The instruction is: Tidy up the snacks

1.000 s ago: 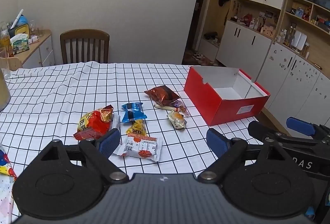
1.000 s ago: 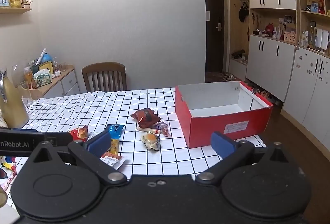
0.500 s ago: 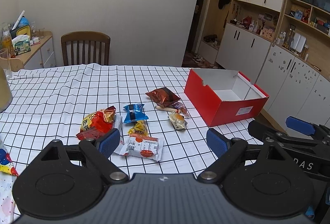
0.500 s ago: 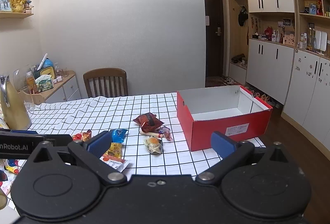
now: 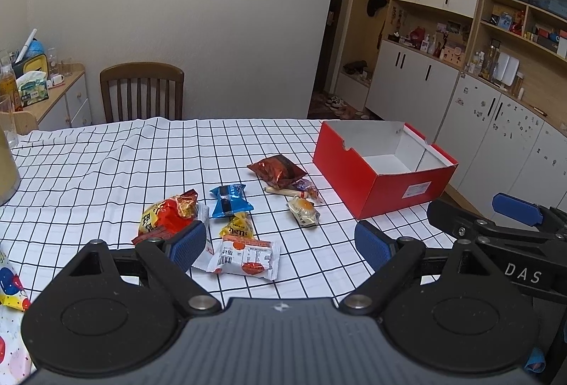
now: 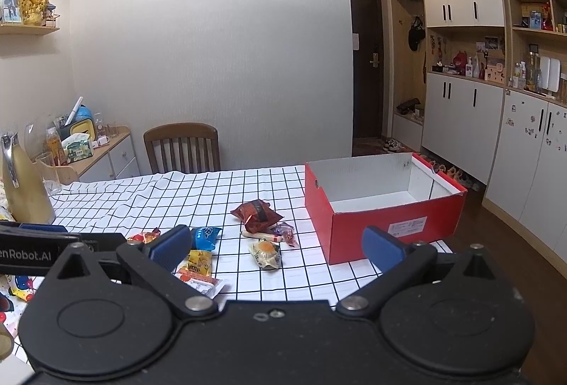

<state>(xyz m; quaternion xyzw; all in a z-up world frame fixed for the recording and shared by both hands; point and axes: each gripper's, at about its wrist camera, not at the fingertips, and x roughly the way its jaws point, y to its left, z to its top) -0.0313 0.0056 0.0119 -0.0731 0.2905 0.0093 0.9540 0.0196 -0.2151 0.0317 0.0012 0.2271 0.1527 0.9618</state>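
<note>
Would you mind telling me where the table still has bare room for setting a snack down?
Bare cloth runs between the chair and the snacks, and the red box is empty. A strip is free between the egg packet and the box. It is crowded from the red bag across to the brown bag.

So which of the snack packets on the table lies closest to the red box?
The small clear packet with the orange-yellow centre, alone at the right of the cluster, nearest the red box; the rest lie farther left.

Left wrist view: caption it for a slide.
Open left hand-held gripper above scattered snack packets on a black-and-white checked tablecloth, empty red cardboard box to the right.
</note>
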